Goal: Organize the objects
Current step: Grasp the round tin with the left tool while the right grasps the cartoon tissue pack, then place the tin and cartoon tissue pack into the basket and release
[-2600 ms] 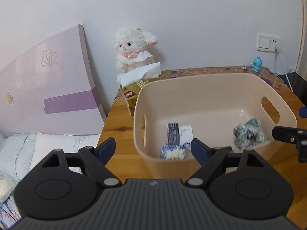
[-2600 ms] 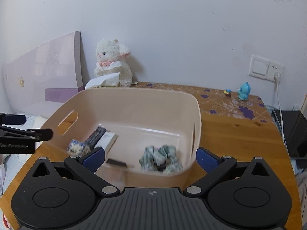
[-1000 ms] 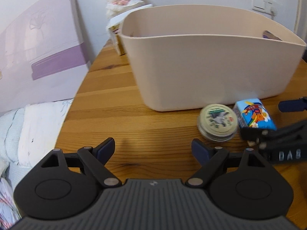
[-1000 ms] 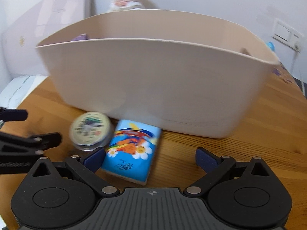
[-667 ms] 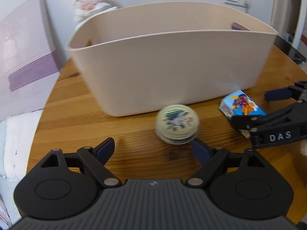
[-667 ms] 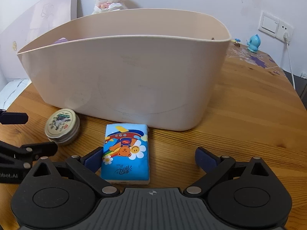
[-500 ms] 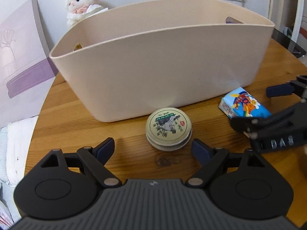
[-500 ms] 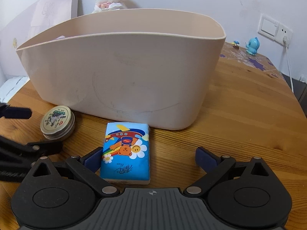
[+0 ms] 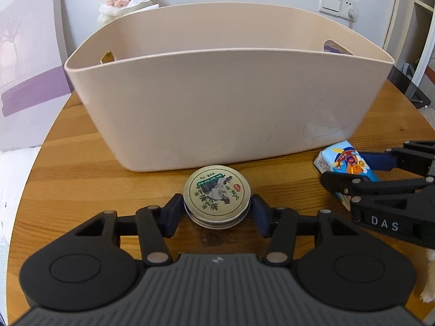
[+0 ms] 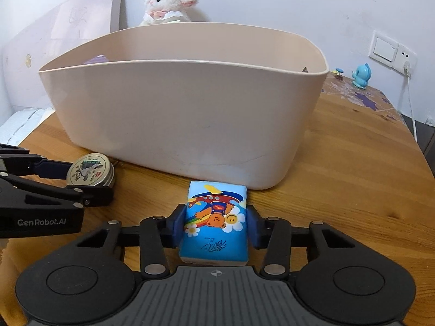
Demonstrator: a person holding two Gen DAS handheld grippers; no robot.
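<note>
left gripper (image 9: 217, 212): jaws just closed onto round tin (image 9: 217, 199). right gripper (image 10: 216, 226): just closed, clamping tissue pack (image 10: 216, 224); beige tub (image 10: 185, 119) ahead.

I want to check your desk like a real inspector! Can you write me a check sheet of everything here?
Surface: round wooden table, patterned mat at its far side.
Job's things: large beige plastic tub; round metal tin with a bird picture and blue cartoon tissue pack, both on the table in front of the tub.
Clutter: small blue toy figure; white plush lamb behind the tub.
Grippers: left gripper, jaws just closed onto the tin; right gripper, jaws just closed onto the tissue pack.
Cables: white cord plugged into the wall socket.
Surroundings: white wall, pale purple board, bedding.
</note>
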